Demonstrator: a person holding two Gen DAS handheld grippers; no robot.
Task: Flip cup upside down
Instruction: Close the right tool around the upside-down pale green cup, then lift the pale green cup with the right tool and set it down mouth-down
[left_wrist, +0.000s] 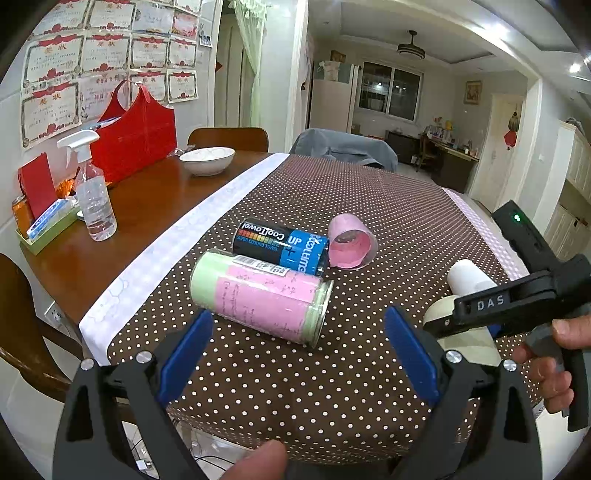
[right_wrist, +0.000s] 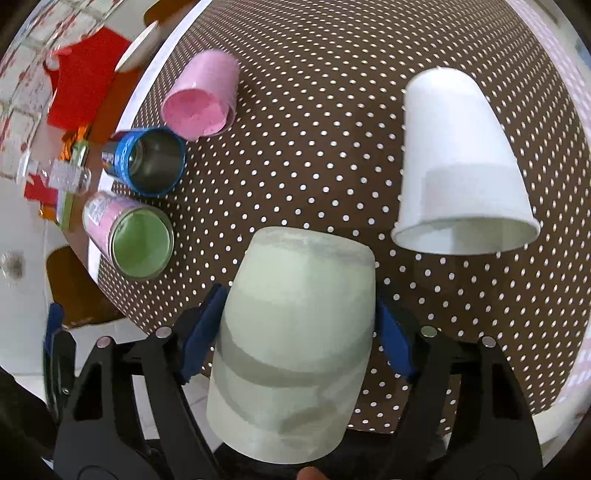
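Observation:
My right gripper (right_wrist: 299, 325) is shut on a pale green cup (right_wrist: 295, 332), its blue pads pressing both sides, the closed base pointing away from the camera above the dotted cloth. In the left wrist view the same cup (left_wrist: 461, 332) shows under the right gripper's black body (left_wrist: 517, 299). A white cup (right_wrist: 458, 162) stands upside down on the cloth to the right; it also shows in the left wrist view (left_wrist: 469, 277). My left gripper (left_wrist: 299, 350) is open and empty, low over the near edge of the table.
A pink cup (left_wrist: 351, 243), a blue-black CoolTowel can (left_wrist: 280, 247) and a green-pink can (left_wrist: 258, 299) lie on their sides on the brown dotted cloth (left_wrist: 332, 369). A spray bottle (left_wrist: 92, 192), white bowl (left_wrist: 207, 158) and red bag (left_wrist: 136, 140) stand on the bare wood at left.

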